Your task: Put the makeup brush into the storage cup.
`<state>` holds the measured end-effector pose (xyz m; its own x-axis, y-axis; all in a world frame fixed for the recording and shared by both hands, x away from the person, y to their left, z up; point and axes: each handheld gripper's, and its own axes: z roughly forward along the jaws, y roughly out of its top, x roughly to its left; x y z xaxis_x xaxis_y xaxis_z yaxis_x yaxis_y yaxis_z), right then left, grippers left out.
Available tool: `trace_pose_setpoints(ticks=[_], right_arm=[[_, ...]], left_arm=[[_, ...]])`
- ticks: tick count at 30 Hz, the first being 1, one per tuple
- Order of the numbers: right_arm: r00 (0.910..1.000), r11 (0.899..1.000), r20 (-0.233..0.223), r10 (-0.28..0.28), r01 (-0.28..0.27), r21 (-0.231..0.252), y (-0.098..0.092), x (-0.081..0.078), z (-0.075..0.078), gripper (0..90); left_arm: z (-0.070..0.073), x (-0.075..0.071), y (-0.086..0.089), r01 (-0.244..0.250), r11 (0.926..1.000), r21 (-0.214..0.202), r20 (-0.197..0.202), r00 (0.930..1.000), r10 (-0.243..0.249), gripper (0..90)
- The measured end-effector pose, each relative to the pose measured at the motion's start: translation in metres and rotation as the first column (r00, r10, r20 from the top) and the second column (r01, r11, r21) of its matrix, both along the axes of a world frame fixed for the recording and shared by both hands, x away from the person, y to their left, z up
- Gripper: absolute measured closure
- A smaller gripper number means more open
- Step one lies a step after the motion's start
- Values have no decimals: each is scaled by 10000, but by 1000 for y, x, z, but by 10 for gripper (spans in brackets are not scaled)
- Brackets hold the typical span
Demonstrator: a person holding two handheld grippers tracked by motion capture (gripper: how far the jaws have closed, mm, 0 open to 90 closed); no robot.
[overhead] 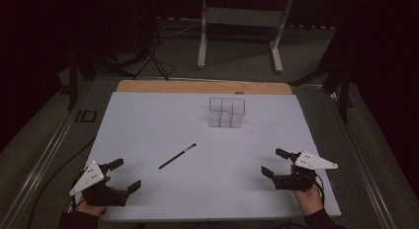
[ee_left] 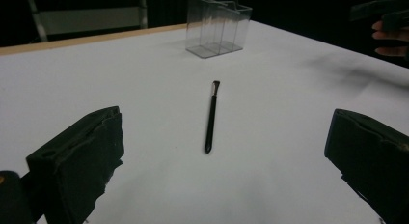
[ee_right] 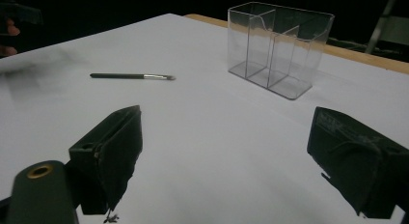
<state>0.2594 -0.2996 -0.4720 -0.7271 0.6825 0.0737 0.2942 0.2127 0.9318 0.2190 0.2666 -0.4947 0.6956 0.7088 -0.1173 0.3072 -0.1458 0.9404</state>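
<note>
Two grippers sit at the near corners of the white surface (overhead: 148, 120), both w/ fingers spread wide & nothing between them. Left gripper (overhead: 124, 175) is at the near-left corner, held by a hand (overhead: 89, 207) coming in from the bottom edge; its grey three-cornered plate points out to the left. Right gripper (overhead: 277, 162) is at the near-right corner, its plate pointing right, hand (overhead: 309, 197) underneath.

The brush (overhead: 177, 156), a thin black stick w/ a silver ferrule & small tip, lies flat on the surface, roughly mid-way between the two grippers & a bit farther out, angled from near-left to far-right in the high view. Not touched by either gripper; well apart from both. In the left gripper view the brush (ee_left: 211, 117) lies nearly straight ahead between the open fingers (ee_left: 79, 156), tip end away from the camera. In the right gripper view the brush (ee_right: 131, 76) lies crosswise at upper left, tip pointing toward the organizer.

Clear plastic organizer (overhead: 227, 112) stands upright beyond the brush, toward the far edge, right of centre. It has several compartments w/ dividers, seen best in the right gripper view (ee_right: 279, 48); compartments look empty. Apart from the brush, no contact.

Wooden strip (overhead: 202, 87) shows along the far edge of the white sheet.
</note>
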Motion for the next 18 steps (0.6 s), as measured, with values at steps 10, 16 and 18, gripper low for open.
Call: trace_pose_setpoints(ticks=[10,16,18], right_arm=[[10000,10000,31,61,-61,-63,1,-1,1,122],[10000,10000,73,8,-8,-7,1,-1,1,122],[10000,10000,88,30,-30,12,1,-1,1,122]], left_arm=[[1,0,-3,145,9999,-58,-64,9999,-145,13],[6,1,-2,-51,9985,-549,-583,9983,19,12],[11,3,-1,-150,9937,-1113,-1302,9915,3,12]])
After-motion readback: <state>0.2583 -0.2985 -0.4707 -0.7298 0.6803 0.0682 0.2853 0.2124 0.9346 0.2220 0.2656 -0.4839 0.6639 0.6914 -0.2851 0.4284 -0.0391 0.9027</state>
